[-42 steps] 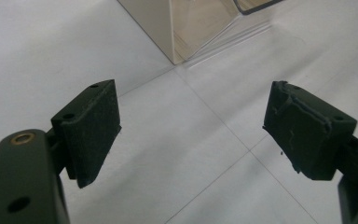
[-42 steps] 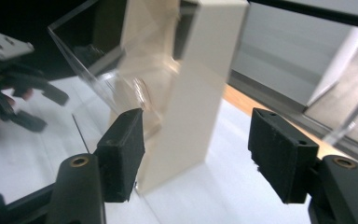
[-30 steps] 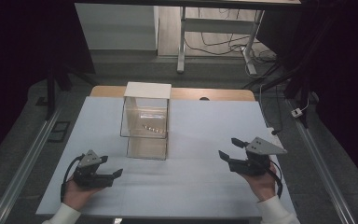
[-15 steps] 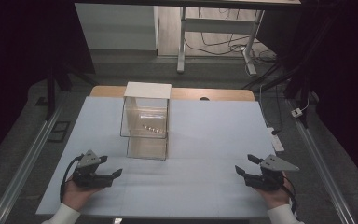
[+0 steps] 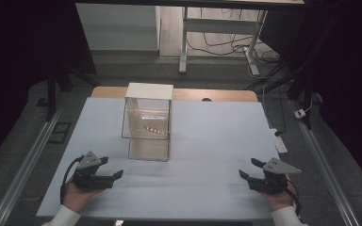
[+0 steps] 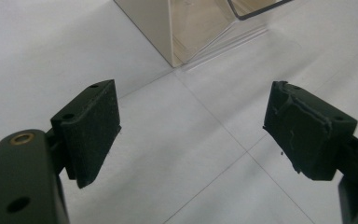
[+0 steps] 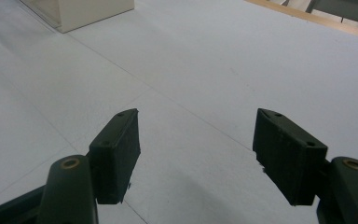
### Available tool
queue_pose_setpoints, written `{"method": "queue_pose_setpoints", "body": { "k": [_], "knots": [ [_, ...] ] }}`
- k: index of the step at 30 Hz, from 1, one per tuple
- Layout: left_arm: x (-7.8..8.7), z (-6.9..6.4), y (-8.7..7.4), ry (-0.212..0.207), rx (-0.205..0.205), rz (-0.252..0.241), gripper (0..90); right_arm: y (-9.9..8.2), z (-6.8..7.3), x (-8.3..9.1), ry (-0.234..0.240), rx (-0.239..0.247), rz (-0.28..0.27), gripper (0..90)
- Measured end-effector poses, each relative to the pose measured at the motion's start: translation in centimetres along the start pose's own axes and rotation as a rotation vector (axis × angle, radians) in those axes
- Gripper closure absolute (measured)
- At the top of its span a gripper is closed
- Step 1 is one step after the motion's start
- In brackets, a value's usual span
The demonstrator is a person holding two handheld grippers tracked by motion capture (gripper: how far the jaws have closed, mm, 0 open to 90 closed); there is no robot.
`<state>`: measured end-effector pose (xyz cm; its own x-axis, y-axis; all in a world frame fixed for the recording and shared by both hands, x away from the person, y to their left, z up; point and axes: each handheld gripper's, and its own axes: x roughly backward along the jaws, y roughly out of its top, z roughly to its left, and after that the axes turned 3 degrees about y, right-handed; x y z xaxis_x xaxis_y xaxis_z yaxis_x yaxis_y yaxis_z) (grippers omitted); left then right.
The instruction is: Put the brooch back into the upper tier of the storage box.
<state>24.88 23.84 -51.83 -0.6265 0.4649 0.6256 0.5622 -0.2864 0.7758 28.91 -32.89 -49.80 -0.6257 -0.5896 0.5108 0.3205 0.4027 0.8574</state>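
The clear box (image 5: 148,123) stands upright on the desk (image 5: 217,141), near the far edge and left of the middle. The left tongs (image 5: 115,174) and the right tongs (image 5: 245,174) wait at the near corners, both spread and empty, probably ready to reach inward. Nothing lies between them and the box.

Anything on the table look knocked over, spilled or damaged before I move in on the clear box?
Nothing stands out. The clear box stands upright and square on the white table, its white lid level. Both grippers, left and right, rest open and empty.
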Motion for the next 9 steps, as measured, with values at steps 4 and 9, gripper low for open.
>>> {"method": "queue_pose_setpoints", "body": {
  "k": [4,9],
  "knots": [
    [-0.05,-0.02,0.01,-0.001,-0.001,0.003,18.2,-0.01,-0.04,0.02,-0.002,0.002,0.001,31.4],
    [-0.07,-0.05,0.01,-0.003,-0.002,0.004,18.1,-0.01,-0.15,0.11,0.003,-0.003,-0.005,31.5]
  ]
}}
